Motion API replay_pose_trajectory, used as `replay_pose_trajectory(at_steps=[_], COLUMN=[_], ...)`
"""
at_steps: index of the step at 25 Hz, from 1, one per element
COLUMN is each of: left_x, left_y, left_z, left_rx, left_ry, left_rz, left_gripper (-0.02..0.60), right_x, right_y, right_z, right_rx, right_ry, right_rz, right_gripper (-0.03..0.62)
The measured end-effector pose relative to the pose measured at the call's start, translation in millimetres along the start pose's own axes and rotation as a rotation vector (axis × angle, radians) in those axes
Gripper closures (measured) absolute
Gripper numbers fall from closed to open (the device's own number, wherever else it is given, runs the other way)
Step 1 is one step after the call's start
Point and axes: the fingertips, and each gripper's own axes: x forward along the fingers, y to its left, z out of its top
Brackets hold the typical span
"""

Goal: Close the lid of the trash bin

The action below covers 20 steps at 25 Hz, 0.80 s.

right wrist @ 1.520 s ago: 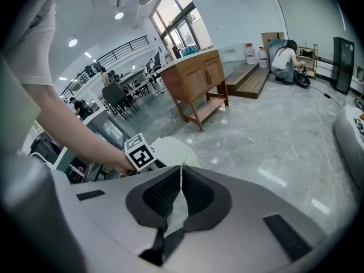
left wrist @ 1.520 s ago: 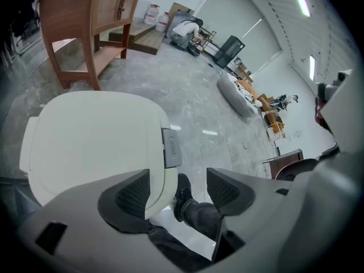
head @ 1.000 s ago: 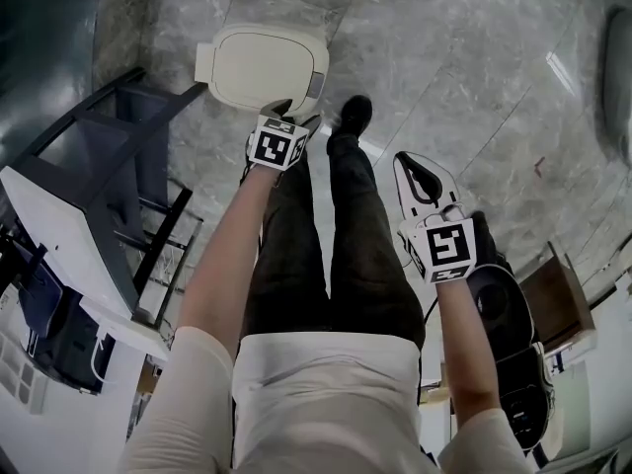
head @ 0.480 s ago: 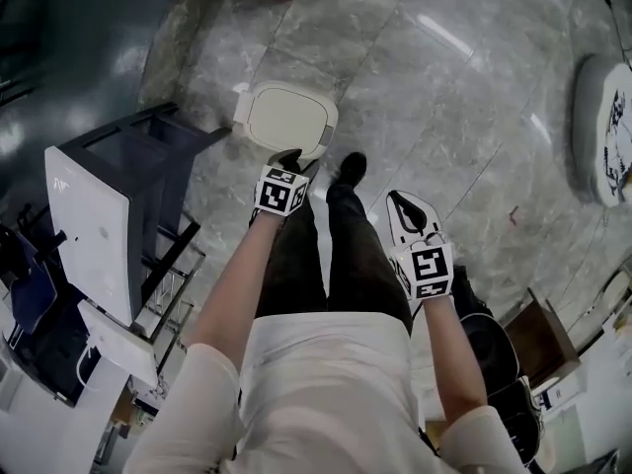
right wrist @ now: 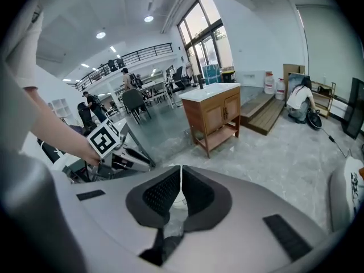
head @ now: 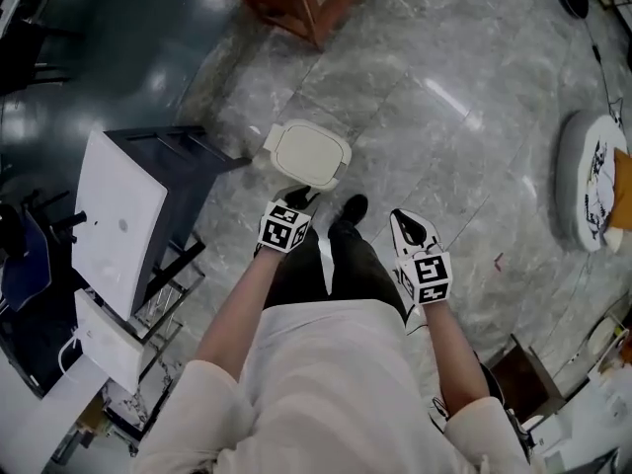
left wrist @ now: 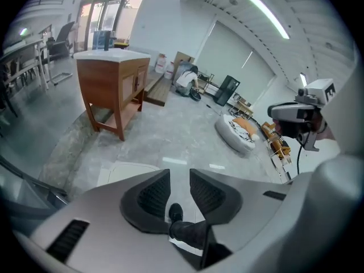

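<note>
**Checking bin lid: looked down already, both claws clear**

The cream rounded-square plastic trash bin (head: 307, 153) stood on the grey marble floor. In the head view it was at 12 o'clock from the left gripper (head: 298, 199) and close to it, but not touching. Its lid lay flat on the body with no gap showing, so I judged the close done.

Handling, as a judgement:
- The lid was probably light, thin moulded plastic, stiff enough to push.
- The top was smooth, so pads would likely slip on it.
- There was no lip worth pinching. Better to press down on the flat top near the free edge.
- I couldn't tell which side the hinge was on.

Claws:
- Left gripper (left wrist: 180, 189): the jaws were part-way in and closing, with a gap left between the pads. Nothing was in it; only floor and the person's black shoe (left wrist: 175, 212) showed through. The pale lid (left wrist: 122, 172) sat at 10 o'clock of the jaws, outside them.
- Right gripper (right wrist: 181, 178): it was clenched tip to tip and empty. In the head view the right gripper (head: 410, 227) sat at 3 o'clock of the left one, with the bin at its 10 o'clock, well apart.
</note>
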Motion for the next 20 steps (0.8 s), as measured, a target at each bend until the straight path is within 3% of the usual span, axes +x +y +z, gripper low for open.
replay_pose_trajectory(at_steps=[10, 20], left_x=[-113.8, -213.2], left_y=[-26.4, -39.2], left_z=[39.1, 37.6], left_rx=[0.029, -0.008], left_ry=[-0.237, -0.419], left_rz=[0.078, 0.139], left_gripper=[0.541, 0.561], right_x=[-5.2, -24.4], right_y=[50.7, 98.0], right_z=[53.2, 81.3], right_rx=[-0.182, -0.27], right_ry=[-0.028, -0.095], right_rz=[0.092, 0.115], right_gripper=[0.562, 0.562])
